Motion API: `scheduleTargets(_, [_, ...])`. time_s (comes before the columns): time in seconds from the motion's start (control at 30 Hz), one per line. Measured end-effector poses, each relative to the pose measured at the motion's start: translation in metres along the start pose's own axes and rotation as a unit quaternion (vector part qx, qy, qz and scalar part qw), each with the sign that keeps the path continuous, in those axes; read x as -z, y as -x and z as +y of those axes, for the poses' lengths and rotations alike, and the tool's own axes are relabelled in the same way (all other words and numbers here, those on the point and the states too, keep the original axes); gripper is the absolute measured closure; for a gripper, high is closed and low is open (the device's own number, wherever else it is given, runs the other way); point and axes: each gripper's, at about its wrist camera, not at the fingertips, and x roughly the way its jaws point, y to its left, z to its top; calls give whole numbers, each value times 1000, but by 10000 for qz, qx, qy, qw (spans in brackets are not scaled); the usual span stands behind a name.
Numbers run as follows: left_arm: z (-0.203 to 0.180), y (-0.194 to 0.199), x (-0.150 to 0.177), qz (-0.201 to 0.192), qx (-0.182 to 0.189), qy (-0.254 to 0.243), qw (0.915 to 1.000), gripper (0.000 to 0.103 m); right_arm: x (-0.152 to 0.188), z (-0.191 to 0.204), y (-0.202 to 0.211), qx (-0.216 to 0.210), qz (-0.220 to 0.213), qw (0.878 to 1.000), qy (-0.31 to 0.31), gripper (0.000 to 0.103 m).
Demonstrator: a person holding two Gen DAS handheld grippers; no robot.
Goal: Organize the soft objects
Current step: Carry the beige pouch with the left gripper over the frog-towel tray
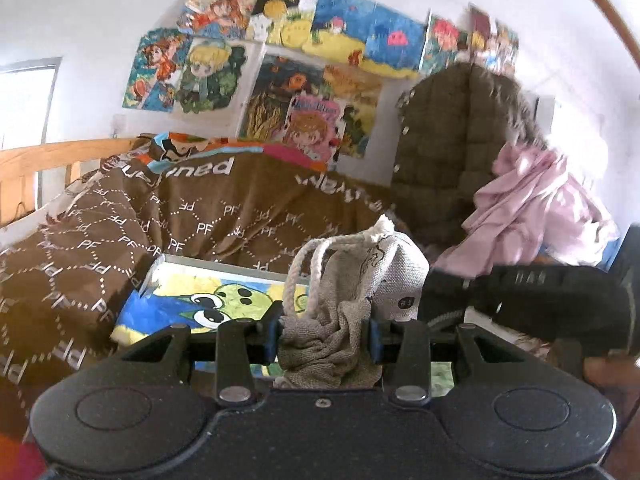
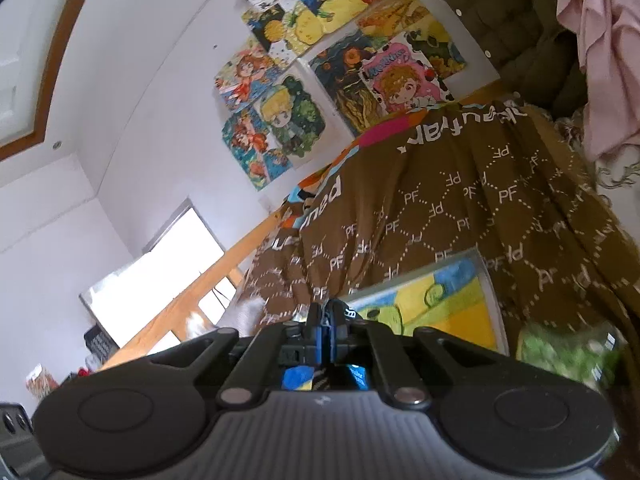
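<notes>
My left gripper (image 1: pixel 325 338) is shut on a grey cloth drawstring pouch (image 1: pixel 360 280) with a white rope cord (image 1: pixel 308 268); the pouch hangs bunched between the blue pads, above a bed. The other gripper (image 1: pixel 532 300) shows as a black blurred shape at the right of the left wrist view. My right gripper (image 2: pixel 327 332) is shut with its blue pads pressed together and nothing visibly between them. It points at a brown blanket (image 2: pixel 480 208) printed with "PF". A blurred green soft thing (image 2: pixel 568 354) lies at the lower right of the right wrist view.
A colourful cartoon picture board (image 1: pixel 208 300) lies on the brown blanket (image 1: pixel 120 240). An olive quilted jacket (image 1: pixel 448 152) and pink cloth (image 1: pixel 532 208) hang at the right. Posters (image 1: pixel 304 60) cover the white wall. A wooden bed rail (image 1: pixel 48 160) stands at the left.
</notes>
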Motion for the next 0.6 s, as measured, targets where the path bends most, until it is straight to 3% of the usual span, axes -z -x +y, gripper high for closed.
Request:
scheduleTargets(0.27, [29,-100,-5,539,-345,650,9958,60,-8,-36,-66,179,170,9995,-177,99])
scheduleTargets(0.6, [52,-181,-8,887,-715,1392,9837,60,1,-64,-94,489,481,9968,-412,99])
